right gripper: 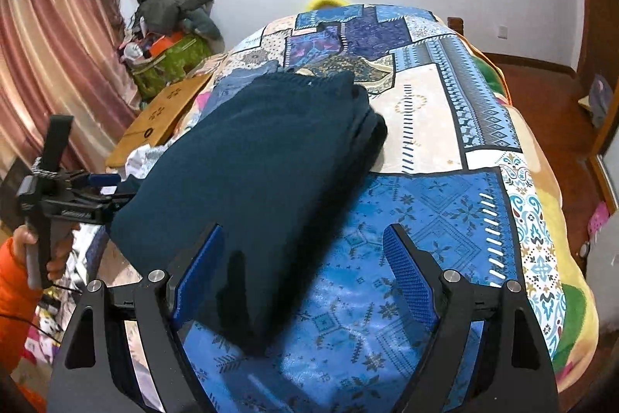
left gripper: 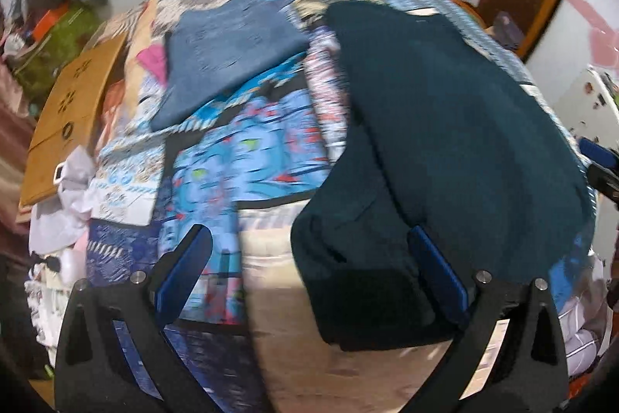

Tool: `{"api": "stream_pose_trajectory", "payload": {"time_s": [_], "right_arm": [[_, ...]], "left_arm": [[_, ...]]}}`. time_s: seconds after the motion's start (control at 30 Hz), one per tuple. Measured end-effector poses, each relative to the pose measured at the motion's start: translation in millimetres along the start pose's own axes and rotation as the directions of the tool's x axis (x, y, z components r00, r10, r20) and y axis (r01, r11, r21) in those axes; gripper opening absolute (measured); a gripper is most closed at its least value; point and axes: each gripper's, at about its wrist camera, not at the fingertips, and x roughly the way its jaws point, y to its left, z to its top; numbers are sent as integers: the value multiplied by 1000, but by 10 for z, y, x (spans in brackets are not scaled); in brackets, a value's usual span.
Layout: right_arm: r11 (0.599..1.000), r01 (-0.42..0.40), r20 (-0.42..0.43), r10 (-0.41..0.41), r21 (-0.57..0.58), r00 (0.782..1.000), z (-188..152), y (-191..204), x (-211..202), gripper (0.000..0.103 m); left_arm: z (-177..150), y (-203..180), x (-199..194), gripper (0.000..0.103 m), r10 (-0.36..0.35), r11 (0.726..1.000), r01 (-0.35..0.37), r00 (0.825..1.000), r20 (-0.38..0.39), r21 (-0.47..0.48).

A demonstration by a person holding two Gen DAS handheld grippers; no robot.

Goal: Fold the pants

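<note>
The dark teal pants (right gripper: 263, 157) lie folded lengthwise on the patterned bedspread (right gripper: 425, 204); they also show in the left wrist view (left gripper: 445, 126), which is blurred. My left gripper (left gripper: 309, 250) is open, with the near end of the pants lying between its fingers, against the right pad. In the right wrist view the left gripper (right gripper: 112, 188) sits at the pants' left edge. My right gripper (right gripper: 305, 250) is open just above the pants' near corner, holding nothing.
A folded pair of blue jeans (left gripper: 228, 57) lies on the bed to the left. A cardboard box (right gripper: 162, 119) and a heap of clothes on a green bag (right gripper: 170, 37) stand beside the bed on the left. Curtains (right gripper: 54, 45) hang at far left.
</note>
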Motion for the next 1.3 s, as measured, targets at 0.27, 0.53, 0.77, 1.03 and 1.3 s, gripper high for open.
{"api": "stream_pose_trajectory", "payload": {"time_s": [0.27,0.53,0.77,1.03,1.3], "right_arm": [[999,-8,-34,9,33,999,-61,-142,187,49],[999,29,-84,-32,-34,996,-154,-99,361,21],[995,23,-128,-36,-99,991,-5,-112,260,22],[996,33,-26,-35,-81,999,416,-260,161,55],[996,18,-3,-19,-83,1000,909,-397,552,60]], "left_arm": [[-31,-172,-94,43,-20,1000,18,998,51,20],[-126,-5,-55,41,-25,996,30,998,60,-81],[89,35,-231,44,-38,998,41,997,63,-56],[746,152,-346,83,-17,999,24,986,166,-42],[1463,44,196,93,-50,999,52,990,131,-7]]}}
